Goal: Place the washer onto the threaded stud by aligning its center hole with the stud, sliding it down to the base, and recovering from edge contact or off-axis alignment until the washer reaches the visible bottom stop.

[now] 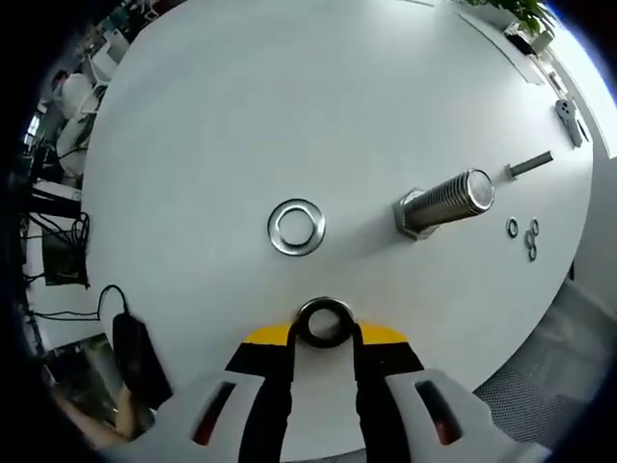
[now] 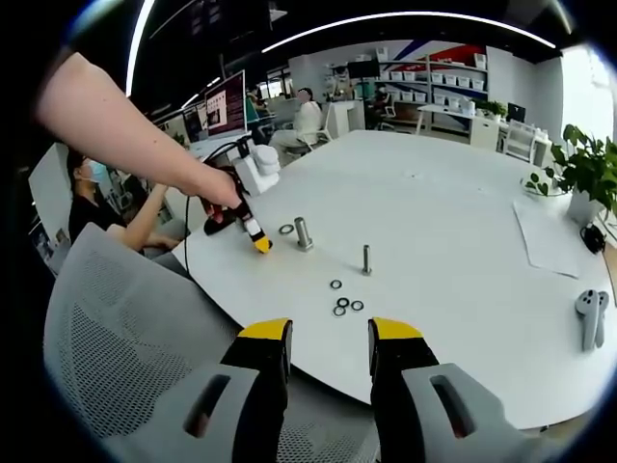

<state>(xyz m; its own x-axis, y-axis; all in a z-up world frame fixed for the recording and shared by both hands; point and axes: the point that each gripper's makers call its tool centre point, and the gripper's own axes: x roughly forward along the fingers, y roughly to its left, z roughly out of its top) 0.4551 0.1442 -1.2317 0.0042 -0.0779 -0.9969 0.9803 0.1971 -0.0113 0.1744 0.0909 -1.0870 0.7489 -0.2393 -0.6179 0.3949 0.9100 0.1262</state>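
My left gripper [image 1: 325,335] is shut on a steel washer [image 1: 325,309], held upright between its yellow-tipped jaws above the white table [image 1: 241,116]. A second washer [image 1: 296,227] lies flat on the table just beyond it. The thick threaded stud [image 1: 445,201] stands on its hex base to the right of that washer, apart from the held one. In the right gripper view, a person's hand holds the left gripper [image 2: 256,237] close to the left of the stud [image 2: 304,232] and the flat washer [image 2: 286,230]. My right gripper [image 2: 330,340] hangs open off the table's near edge, holding nothing.
A thin bolt [image 2: 366,258] and three small washers [image 2: 343,307] sit near the stud. A grey controller [image 2: 590,316], papers and a plant [image 2: 578,174] are at the right. A mesh chair [image 2: 116,328] stands below the table edge. People sit at the back left.
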